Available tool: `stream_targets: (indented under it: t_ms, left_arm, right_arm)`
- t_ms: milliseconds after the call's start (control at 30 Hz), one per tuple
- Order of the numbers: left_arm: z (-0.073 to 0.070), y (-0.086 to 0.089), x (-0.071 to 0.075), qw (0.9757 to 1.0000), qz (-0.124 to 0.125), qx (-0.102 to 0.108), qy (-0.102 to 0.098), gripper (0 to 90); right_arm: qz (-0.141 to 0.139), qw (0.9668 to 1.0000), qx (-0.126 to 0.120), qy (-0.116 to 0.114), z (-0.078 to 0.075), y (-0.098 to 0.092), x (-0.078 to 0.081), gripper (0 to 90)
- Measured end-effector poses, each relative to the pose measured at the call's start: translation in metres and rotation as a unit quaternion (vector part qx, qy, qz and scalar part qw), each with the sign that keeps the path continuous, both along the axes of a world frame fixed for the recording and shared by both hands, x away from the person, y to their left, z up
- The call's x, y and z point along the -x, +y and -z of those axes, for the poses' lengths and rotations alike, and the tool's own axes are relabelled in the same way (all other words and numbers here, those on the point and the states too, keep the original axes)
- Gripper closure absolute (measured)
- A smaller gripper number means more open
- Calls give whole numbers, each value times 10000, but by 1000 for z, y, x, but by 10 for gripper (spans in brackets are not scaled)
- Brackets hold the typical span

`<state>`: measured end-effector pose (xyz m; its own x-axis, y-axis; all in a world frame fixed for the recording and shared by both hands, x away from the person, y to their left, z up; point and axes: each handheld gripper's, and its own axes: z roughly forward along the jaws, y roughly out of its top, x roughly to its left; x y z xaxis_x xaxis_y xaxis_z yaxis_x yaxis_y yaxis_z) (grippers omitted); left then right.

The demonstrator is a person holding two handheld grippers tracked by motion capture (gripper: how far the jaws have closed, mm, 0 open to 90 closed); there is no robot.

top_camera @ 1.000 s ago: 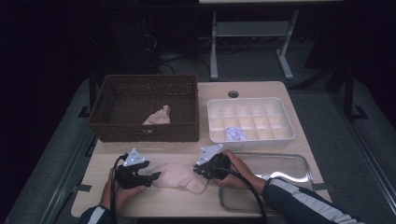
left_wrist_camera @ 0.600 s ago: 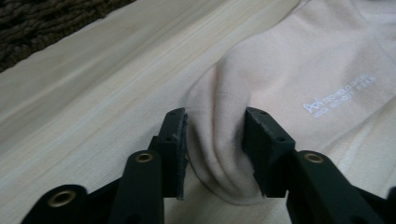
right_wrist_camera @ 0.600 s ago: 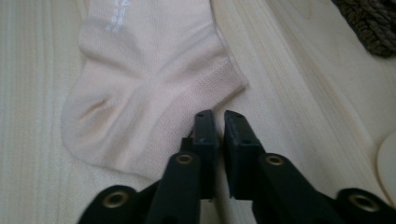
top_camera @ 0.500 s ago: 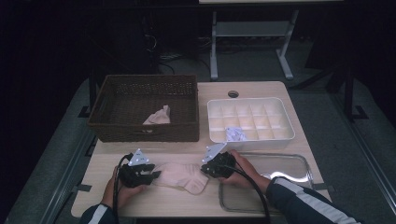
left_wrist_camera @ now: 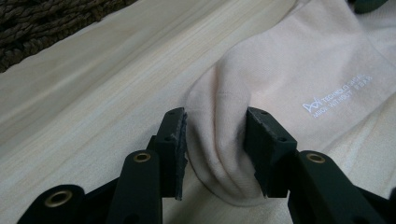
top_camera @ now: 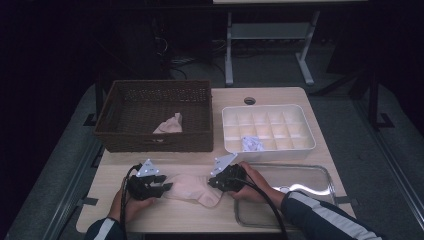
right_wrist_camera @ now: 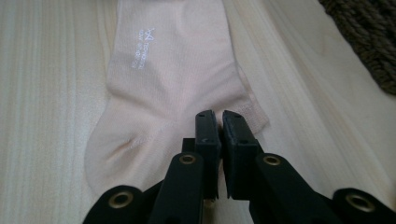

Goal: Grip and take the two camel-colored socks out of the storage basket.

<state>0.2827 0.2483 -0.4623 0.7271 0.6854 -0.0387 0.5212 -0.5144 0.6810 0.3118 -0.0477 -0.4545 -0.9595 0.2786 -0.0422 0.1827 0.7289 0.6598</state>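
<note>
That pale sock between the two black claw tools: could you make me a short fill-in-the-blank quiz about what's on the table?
1. The sock lies flat on the ____ table.
2. The left gripper bunches the sock's toe, while the right gripper pinches its ____ end.
3. Another pale sock lies inside the brown woven ____.
4. The divided white tray stands behind the shiny ____ tray.

Missing words: wooden; open (cuff); basket; metal
</note>
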Motion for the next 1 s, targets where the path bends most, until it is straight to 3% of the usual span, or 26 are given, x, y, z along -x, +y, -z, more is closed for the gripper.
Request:
stream_targets:
  t_ms: [233,333,367,467,533,567,667,700,767,800,1000]
  left_arm:
    - [1,0,0,10000,1,20,-13,589]
    - [1,1,-1,10000,1,29,-11,590]
    - [1,1,-1,10000,-3,25,-13,590]
    - [1,1,-1,10000,-17,25,-19,588]
    - [1,1,-1,10000,-41,15,-16,562]
    - [0,2,-2,10000,-78,16,11,557]
    - [0,5,-3,9999,-102,-8,-8,524]
    - [-1,8,-4,9998,-175,-131,-30,531]
    - [-2,10,-4,9996,-216,-169,-59,534]
    - [-1,14,-5,9994,-333,-117,-40,526]
    - [-2,20,-9,9992,-404,-79,-8,482]
  right_arm:
    - [204,9995,-122,-201,-22,-4,-1,869]
    - [223,9989,-39,-407,-25,-2,-3,839]
    - [346,9986,-65,-398,-22,2,-7,793]
    - [275,9992,43,-297,-15,5,-9,795]
    - [176,9994,3,-311,-15,6,-6,810]
    - [-46,9993,-194,-303,-17,7,-1,844]
    - [-147,9996,-200,-149,-15,11,5,860]
    - [-357,9992,-23,-189,-8,14,6,873]
    - [-412,9990,31,-147,-4,16,7,873]
    - [-427,9989,185,-27,3,16,8,871]
    - [-424,9989,150,124,5,12,6,877]
